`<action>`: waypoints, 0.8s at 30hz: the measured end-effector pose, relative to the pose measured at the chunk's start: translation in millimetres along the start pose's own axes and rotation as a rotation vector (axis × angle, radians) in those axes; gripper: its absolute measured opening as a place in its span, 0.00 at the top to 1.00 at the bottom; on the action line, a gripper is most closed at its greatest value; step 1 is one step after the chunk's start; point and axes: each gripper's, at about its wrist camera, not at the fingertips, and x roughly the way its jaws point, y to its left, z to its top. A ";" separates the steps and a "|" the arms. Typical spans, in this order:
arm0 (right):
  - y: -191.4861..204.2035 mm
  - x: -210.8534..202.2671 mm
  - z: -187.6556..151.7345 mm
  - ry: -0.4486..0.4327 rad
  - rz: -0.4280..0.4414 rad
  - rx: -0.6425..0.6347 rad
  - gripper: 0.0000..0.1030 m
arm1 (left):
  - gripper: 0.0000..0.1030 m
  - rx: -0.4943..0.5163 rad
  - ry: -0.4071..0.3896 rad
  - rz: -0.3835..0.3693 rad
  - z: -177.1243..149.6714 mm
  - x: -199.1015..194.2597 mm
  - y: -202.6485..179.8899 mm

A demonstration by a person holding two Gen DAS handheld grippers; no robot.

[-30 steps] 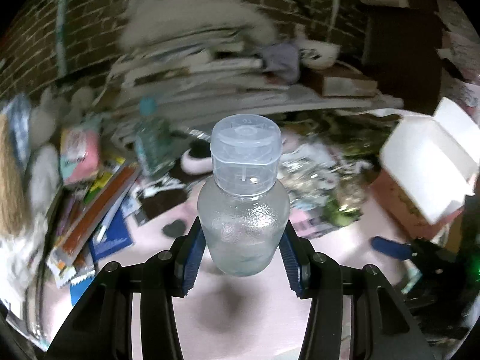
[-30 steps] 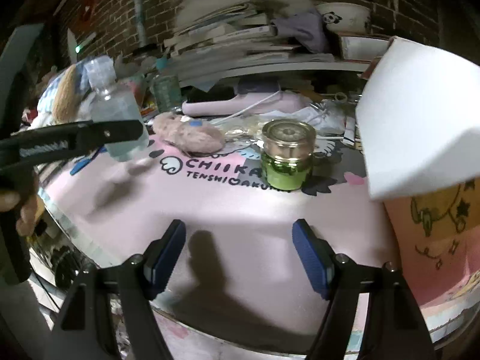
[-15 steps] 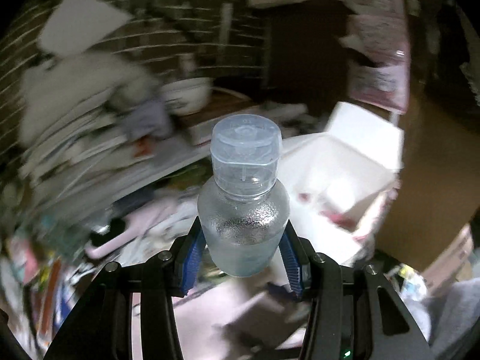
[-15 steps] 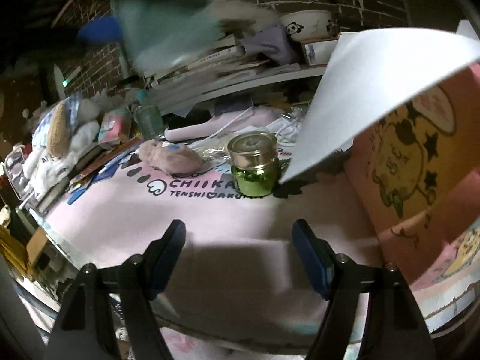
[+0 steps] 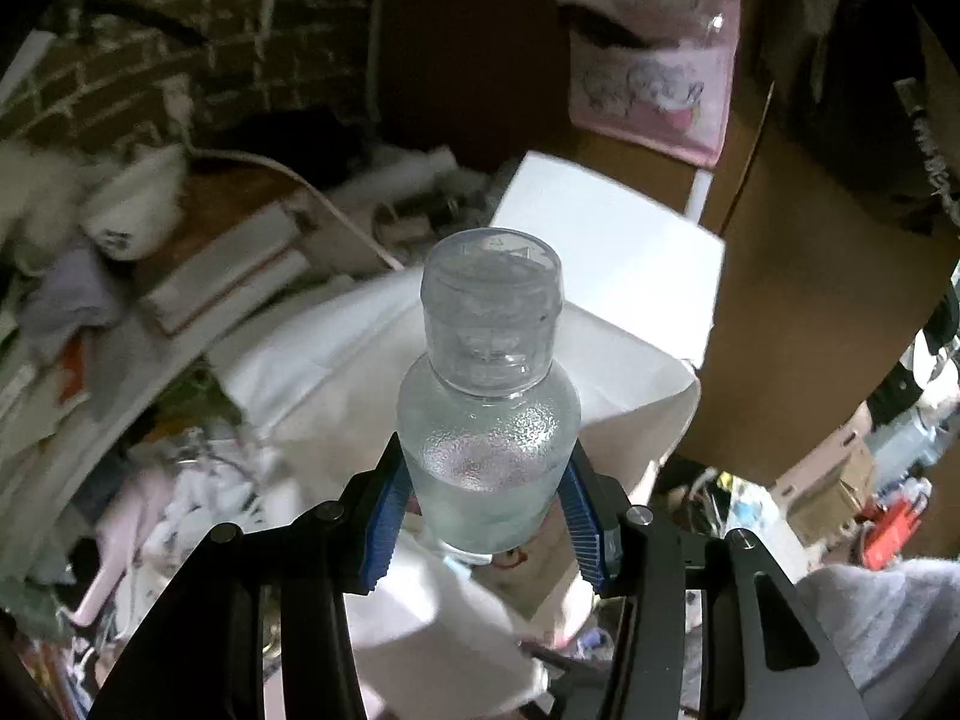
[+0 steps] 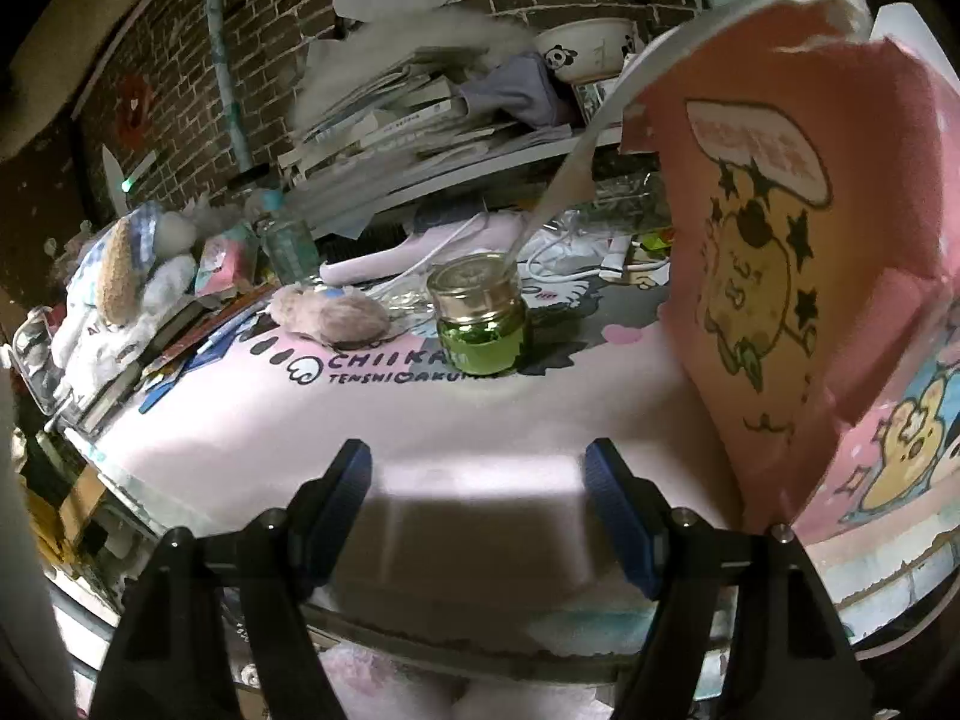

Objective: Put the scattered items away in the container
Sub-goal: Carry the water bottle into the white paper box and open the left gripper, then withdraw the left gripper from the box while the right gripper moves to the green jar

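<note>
My left gripper [image 5: 487, 513] is shut on a clear plastic bottle [image 5: 489, 420] with a frosted flip cap, held upright in the air. Behind and below the bottle gapes the white inside of the open cardboard box [image 5: 612, 252]. In the right wrist view that box [image 6: 798, 252] shows its pink cartoon-printed side, standing at the right of the pink mat [image 6: 420, 420]. A green glass jar [image 6: 480, 324] with a gold lid and a fuzzy pinkish lump [image 6: 330, 315] rest on the mat. My right gripper [image 6: 477, 510] hangs open over the mat's near edge, with nothing between its fingers.
Stacked books and papers [image 6: 396, 120], a panda bowl [image 6: 588, 48] and a brick wall crowd the back. Plush toys [image 6: 126, 276] and packets pile up at the left. A white cable and a pink device [image 6: 420, 252] lie behind the jar. A brown cardboard sheet [image 5: 810, 300] stands beyond the box.
The left gripper has swung with the bottle from over the mat's left side across to above the open box. The right gripper has shifted slightly, so the box's pink side looms larger.
</note>
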 end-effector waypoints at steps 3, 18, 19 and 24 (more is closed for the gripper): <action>-1.1 -0.9 -0.9 0.000 0.011 0.007 0.31 | 0.58 0.005 0.075 -0.013 4.6 21.3 -0.5; -13.1 -4.8 0.2 -0.009 0.036 0.060 0.31 | 0.59 0.036 0.174 0.005 7.1 46.0 -4.7; -13.0 -4.8 0.3 -0.008 0.037 0.059 0.31 | 0.59 0.036 0.173 0.007 6.6 45.8 -4.3; -13.0 -5.4 0.6 -0.009 0.033 0.063 0.31 | 0.56 0.025 0.128 0.020 2.7 34.3 1.1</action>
